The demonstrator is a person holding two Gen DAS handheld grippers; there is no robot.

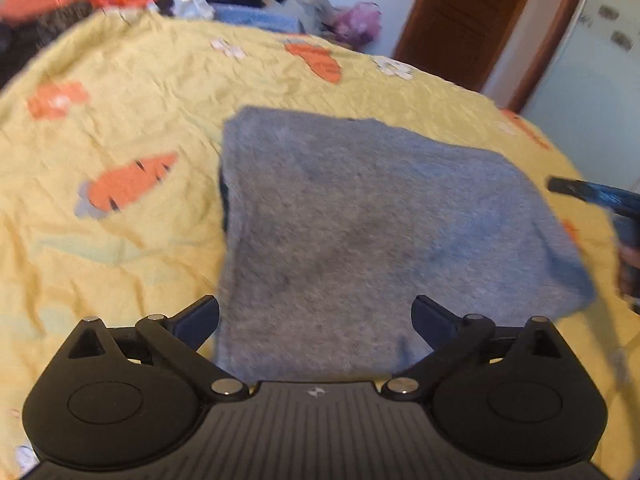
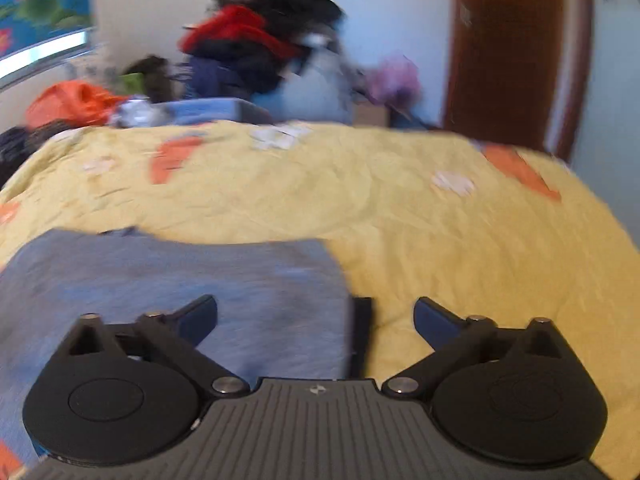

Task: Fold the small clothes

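Note:
A grey-blue garment (image 1: 360,216) lies folded flat on the yellow bedspread (image 1: 120,128) with carrot prints. My left gripper (image 1: 316,320) hovers over its near edge, jaws wide apart and nothing pinched. In the right wrist view the same garment (image 2: 168,280) fills the lower left, its right edge running between the fingers. My right gripper (image 2: 316,320) stands open above that edge and holds nothing. The right gripper (image 1: 592,196) also shows at the right edge of the left wrist view, beside the garment. Both views are blurred.
A heap of unfolded clothes (image 2: 260,48) in red, black and blue sits beyond the bed's far edge, with an orange garment (image 2: 76,100) at the left. A brown wooden door (image 2: 516,52) stands at the right. Bare bedspread (image 2: 460,248) stretches right of the garment.

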